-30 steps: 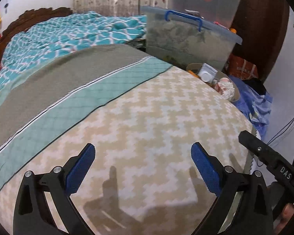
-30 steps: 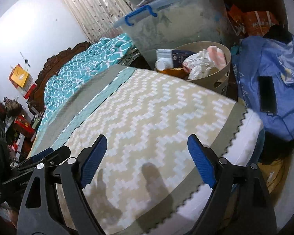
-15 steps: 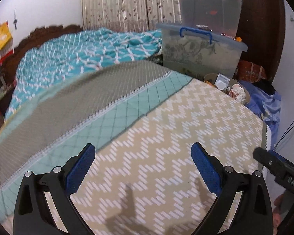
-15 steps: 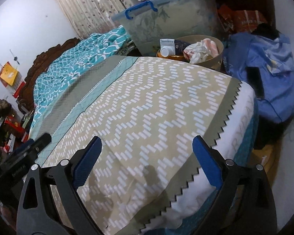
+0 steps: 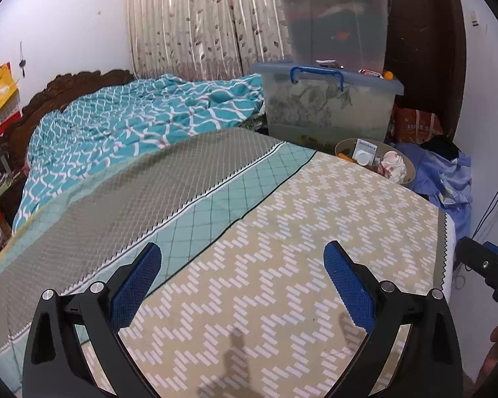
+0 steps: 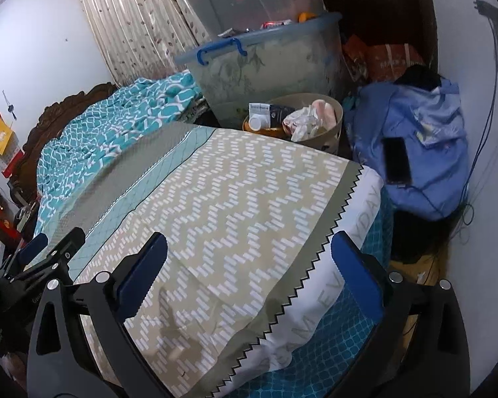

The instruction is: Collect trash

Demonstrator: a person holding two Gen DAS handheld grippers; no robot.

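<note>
A beige trash basket (image 6: 333, 132) stands at the far corner of the bed, holding crumpled paper (image 6: 302, 121), a white bottle (image 6: 258, 122) and a small box. It also shows in the left wrist view (image 5: 345, 144). My left gripper (image 5: 242, 277) is open and empty above the zigzag bedspread (image 5: 282, 265). My right gripper (image 6: 249, 268) is open and empty above the bed's near corner. Both are far from the basket.
Stacked plastic storage bins (image 5: 328, 106) stand behind the basket. A blue cloth pile (image 6: 415, 146) with a black phone (image 6: 396, 161) lies right of the bed. A teal quilt (image 5: 132, 132) covers the far bed. Cables hang on the right wall.
Both grippers have pulled back and risen from the bed, so the basket and bins look farther away. Both stay open and empty.
</note>
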